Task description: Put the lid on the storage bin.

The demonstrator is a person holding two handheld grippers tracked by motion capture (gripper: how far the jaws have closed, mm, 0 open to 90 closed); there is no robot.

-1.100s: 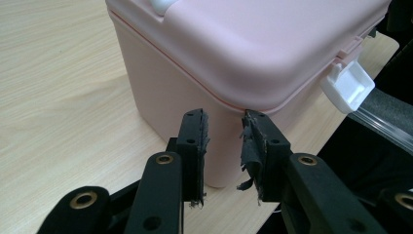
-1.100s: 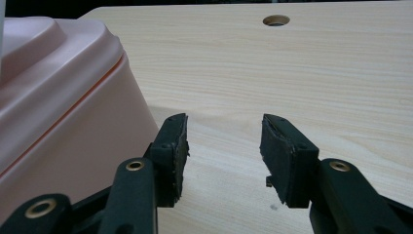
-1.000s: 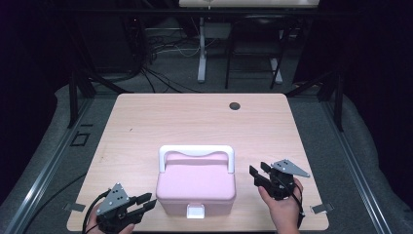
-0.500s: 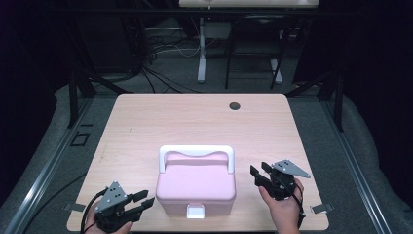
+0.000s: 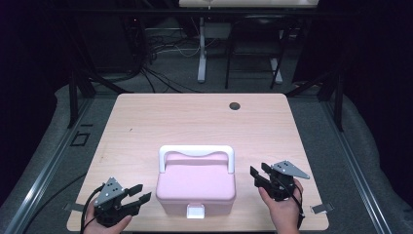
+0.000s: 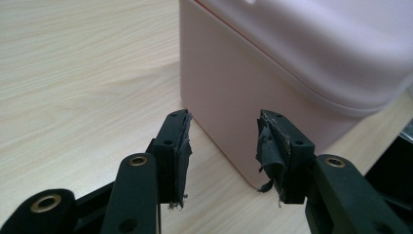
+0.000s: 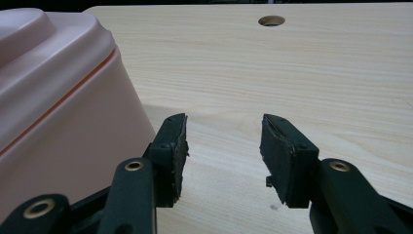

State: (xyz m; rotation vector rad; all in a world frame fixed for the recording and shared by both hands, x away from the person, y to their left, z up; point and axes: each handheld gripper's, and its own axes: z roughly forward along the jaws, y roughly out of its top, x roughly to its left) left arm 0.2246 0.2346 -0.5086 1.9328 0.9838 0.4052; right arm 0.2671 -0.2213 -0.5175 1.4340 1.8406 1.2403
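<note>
Two grippers flank pink box [image 5: 197, 187] at desk [image 5: 195, 122] near edge: left gripper [image 5: 139, 196] jaws just opening, empty, aimed at box corner; right gripper [image 5: 256, 174] spread, empty, beside wall. Likely bracing for two-sided hold.

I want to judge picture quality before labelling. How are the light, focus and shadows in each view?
High view: table evenly lit, surroundings dark, slightly soft. Left gripper view: pink box lid overexposed and blurred near the top, jaws sharp. Right gripper view: box casts a soft shadow on the wood; far hole slightly soft.
</note>
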